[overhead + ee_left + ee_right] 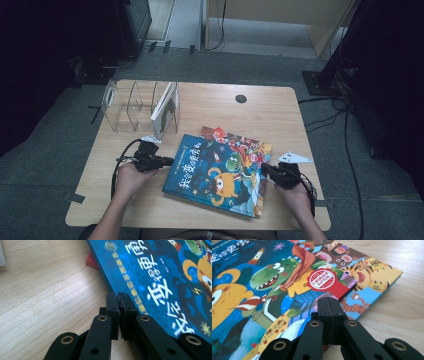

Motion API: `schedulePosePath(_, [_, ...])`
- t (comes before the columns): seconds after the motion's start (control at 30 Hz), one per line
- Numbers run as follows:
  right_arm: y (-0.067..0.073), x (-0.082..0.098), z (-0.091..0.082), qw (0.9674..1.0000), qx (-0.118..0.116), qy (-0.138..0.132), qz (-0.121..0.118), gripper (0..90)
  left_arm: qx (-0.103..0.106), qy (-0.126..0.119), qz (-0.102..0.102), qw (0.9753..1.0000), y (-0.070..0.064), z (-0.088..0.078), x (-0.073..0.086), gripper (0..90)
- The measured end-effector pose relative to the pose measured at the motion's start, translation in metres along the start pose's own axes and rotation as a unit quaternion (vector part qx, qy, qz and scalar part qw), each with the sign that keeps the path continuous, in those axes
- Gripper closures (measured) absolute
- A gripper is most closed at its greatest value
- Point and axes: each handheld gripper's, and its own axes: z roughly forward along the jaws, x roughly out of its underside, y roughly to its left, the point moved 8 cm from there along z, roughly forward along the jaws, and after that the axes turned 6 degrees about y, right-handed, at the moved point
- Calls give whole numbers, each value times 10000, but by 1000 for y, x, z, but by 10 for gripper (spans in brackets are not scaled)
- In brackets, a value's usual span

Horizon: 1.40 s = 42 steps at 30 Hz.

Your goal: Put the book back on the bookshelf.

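Note:
A blue picture book (215, 175) with a green dinosaur and an orange monster on its cover lies flat on the wooden table (210, 100), on top of other books. A tiger-patterned cover (252, 148) pokes out beyond it at the far right, and a red corner (91, 262) shows under its far edge. My left gripper (167, 161) rests at the book's left edge with its jaws shut and nothing between them; its tips (119, 297) touch the book's side. At the right edge my right gripper (263, 168) is also shut and empty, its tips (329, 300) lying over the blue cover (287, 285).
A clear acrylic book rack (125, 105) stands at the table's far left, with one thin book (167, 111) upright in its right slot. A round black cable hole (241, 98) lies near the far edge. Bare wood runs along the left side (45, 295) and right side (402, 302).

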Motion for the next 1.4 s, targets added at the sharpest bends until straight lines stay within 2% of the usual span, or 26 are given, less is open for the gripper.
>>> schedulePosePath(0.23, [-1, -10, 9, 10000, -34, -13, -66, 898, -17, -12, -67, 10000, 2, -3, 3, 862])
schedulePosePath(0.43, [0, -17, 17, 9999, -20, -14, -155, 900, -127, -84, -84, 9998, 5, -7, 4, 855])
schedulePosePath(0.6, [1, -21, 20, 9997, -24, -32, -246, 896, -150, -140, -132, 9997, 8, -12, 5, 779])
schedulePosePath(0.77, [4, -18, 17, 9995, -138, 5, -268, 900, -18, -223, -207, 9995, 8, -18, 5, 678])
schedulePosePath(0.83, [7, -16, 14, 9994, -180, 23, -300, 900, -64, -221, -155, 9996, 6, -18, 7, 631])
schedulePosePath(0.9, [9, -13, 12, 9991, -182, 54, -368, 900, -222, -156, -106, 9996, 6, -17, 9, 613])
schedulePosePath(1.0, [13, -6, 8, 9989, -228, 119, -399, 900, -177, -136, -143, 9996, 3, -15, 9, 613])
schedulePosePath(1.07, [15, -3, 7, 9986, -242, 134, -461, 900, -279, -162, -96, 9994, 3, -13, 9, 600])
schedulePosePath(1.2, [17, 0, 6, 9984, -238, 185, -476, 900, -258, -159, -60, 9995, 2, -11, 9, 580])
schedulePosePath(1.33, [16, 0, 6, 9983, -258, 175, -484, 900, -227, -306, -30, 9993, 1, -13, 5, 505])
schedulePosePath(1.4, [16, 1, 6, 9983, -261, 162, -498, 900, -254, -261, 55, 9993, 0, -12, 5, 453])
